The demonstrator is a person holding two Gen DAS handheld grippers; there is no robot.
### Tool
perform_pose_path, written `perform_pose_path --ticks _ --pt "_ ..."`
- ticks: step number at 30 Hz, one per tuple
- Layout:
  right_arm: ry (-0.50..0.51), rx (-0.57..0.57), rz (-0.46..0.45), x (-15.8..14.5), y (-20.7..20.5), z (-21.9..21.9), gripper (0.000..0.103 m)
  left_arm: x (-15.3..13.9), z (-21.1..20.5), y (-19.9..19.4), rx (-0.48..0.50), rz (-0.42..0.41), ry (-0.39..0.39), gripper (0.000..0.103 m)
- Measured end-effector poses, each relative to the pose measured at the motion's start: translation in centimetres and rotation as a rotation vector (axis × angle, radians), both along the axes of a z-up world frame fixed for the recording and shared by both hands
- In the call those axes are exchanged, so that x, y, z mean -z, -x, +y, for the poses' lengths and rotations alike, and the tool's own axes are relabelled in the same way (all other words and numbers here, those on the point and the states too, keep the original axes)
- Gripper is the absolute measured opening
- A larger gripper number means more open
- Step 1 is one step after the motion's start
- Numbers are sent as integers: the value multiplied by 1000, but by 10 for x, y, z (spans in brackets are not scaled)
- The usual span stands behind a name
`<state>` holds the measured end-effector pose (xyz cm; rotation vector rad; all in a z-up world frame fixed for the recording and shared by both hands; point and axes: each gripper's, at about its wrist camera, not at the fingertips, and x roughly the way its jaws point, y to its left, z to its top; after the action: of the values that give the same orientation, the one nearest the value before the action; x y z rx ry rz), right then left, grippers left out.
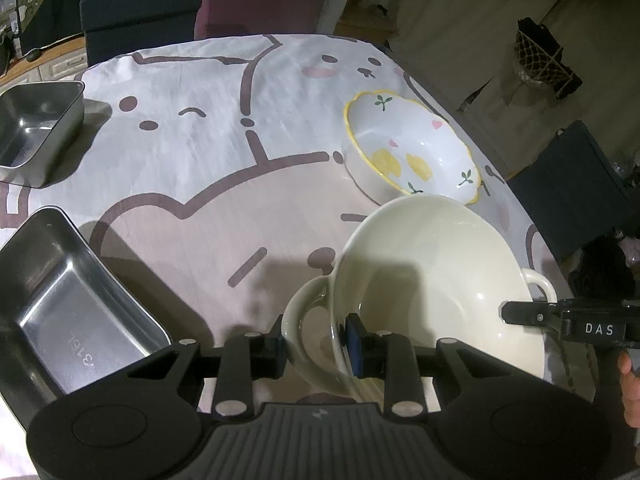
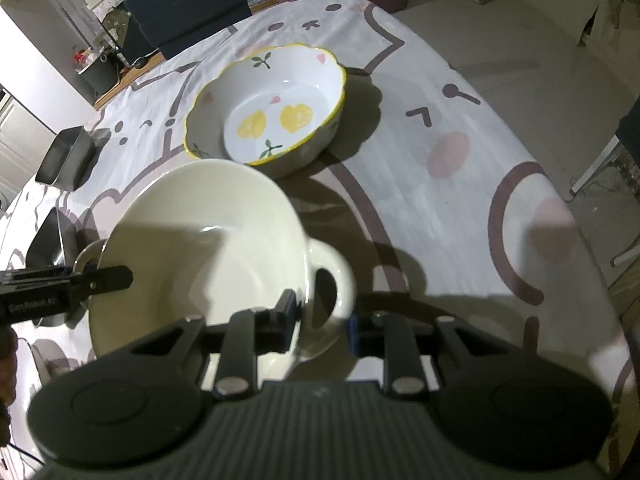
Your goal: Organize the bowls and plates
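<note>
Both grippers are on the cream bowl [image 1: 432,280] at the same moment, one at each loop handle. In the left wrist view the left gripper [image 1: 316,344] sits at the bottom centre of the frame, its jaws closed on the near handle: one blue pad [image 1: 354,344] is pressed against the inside of the bowl wall, the other finger is at the outer side of the loop. At the right edge of that view the right gripper [image 1: 520,314] reaches in from the side to the far handle, with part of a hand [image 1: 630,384] showing below it.

Switch to the right wrist view: the right gripper [image 2: 320,320] is low in the centre of the frame, clamped across the bowl's handle, one finger inside the rim and the other outside the loop. The left gripper [image 2: 116,278] comes in from the left edge at the opposite handle.

The cream bowl [image 2: 200,248] fills the lower left-middle of this frame, over the cartoon-printed tablecloth [image 2: 440,200]. Just beyond it, toward the top centre, the flowered bowl [image 2: 280,104] with a yellow scalloped rim rests on the cloth, its near edge overlapped by the cream rim.

In the left wrist view, one steel tray [image 1: 60,304] lies at the lower left and a second steel tray [image 1: 36,128] at the upper left, well apart from the bowls.
</note>
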<state>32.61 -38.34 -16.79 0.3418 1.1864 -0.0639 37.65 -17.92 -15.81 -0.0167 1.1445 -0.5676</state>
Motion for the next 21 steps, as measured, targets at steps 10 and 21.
perform_pose_path --ticks 10,21 --pt "12 -4 -21 -5 3 2 30 -9 5 5 -2 -10 7 31" --pt "12 -58 -91 -34 8 31 29 -50 55 27 -84 -73 28 30"
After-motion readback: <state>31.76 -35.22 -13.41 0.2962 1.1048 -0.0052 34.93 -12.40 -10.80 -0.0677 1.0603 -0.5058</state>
